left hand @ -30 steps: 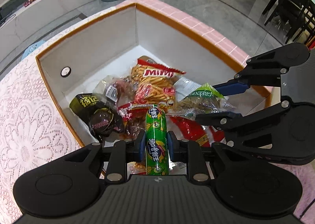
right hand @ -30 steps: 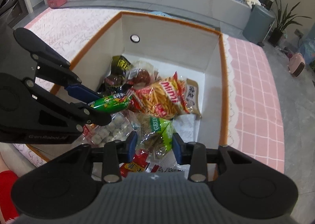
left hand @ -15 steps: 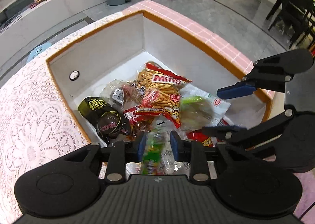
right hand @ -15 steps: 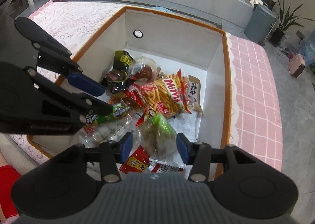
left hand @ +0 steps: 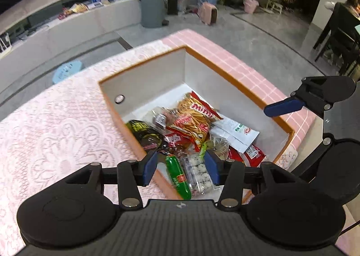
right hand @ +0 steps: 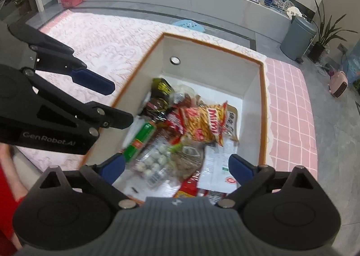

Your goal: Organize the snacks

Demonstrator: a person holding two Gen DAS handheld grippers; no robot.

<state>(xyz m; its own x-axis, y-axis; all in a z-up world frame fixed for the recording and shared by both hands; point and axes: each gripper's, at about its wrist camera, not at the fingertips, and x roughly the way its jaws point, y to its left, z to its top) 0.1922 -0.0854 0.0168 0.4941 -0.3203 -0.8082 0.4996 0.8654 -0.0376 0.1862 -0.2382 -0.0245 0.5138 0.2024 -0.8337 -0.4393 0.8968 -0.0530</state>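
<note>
While both tongs open, left tongs (left hand: 181, 165) empty, right tongs (right hand: 176, 167) empty

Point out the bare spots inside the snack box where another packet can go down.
Inside the box, bare white floor shows along the far wall below the round hole, and in a strip between the Mimi chips bag and the wall nearest the pink checked cloth. The middle and near end are crowded: green sausage stick, clear bag of white balls.

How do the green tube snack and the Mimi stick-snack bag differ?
The green tube snack is a slim green cylinder; the Mimi bag is a flat, wide orange-and-red pouch. The tube lies by the box's left wall, near the front; the bag lies mid-box, nearer the right wall. Both lie loose in the pile, ungripped.
</note>
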